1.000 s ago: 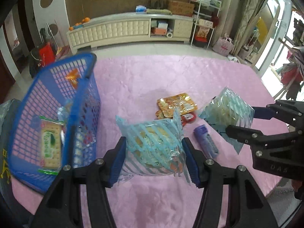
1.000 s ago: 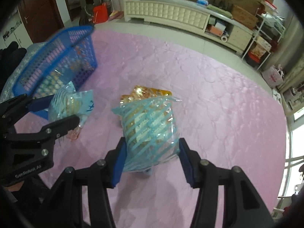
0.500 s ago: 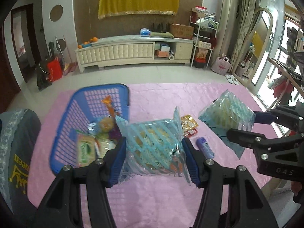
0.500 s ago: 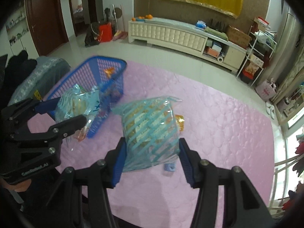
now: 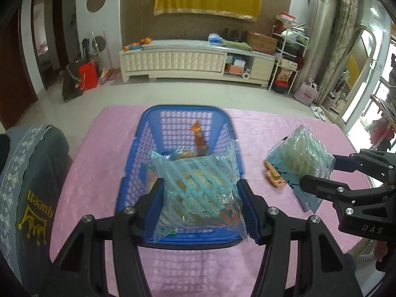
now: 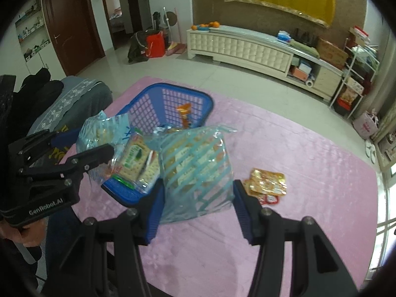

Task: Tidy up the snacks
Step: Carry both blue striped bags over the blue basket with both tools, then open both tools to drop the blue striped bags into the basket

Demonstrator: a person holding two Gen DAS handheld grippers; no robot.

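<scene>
blue basket (image 5: 184,113) now centred | pink mat (image 5: 272,128) | tiled floor (image 5: 198,92)

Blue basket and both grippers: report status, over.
Left gripper shut on striped snack bag, above blue basket. Right gripper shut on second striped bag, beside the basket. Gold packets on pink mat. Nothing blocking.

Daylight floods in from the windows (image 5: 378,94) at 3 o'clock, blown out there. My room is evenly bright, shadows soft. Heavy fisheye bending, black corners. Slight motion blur on the basket rim (image 5: 183,109); grippers sharp.
</scene>
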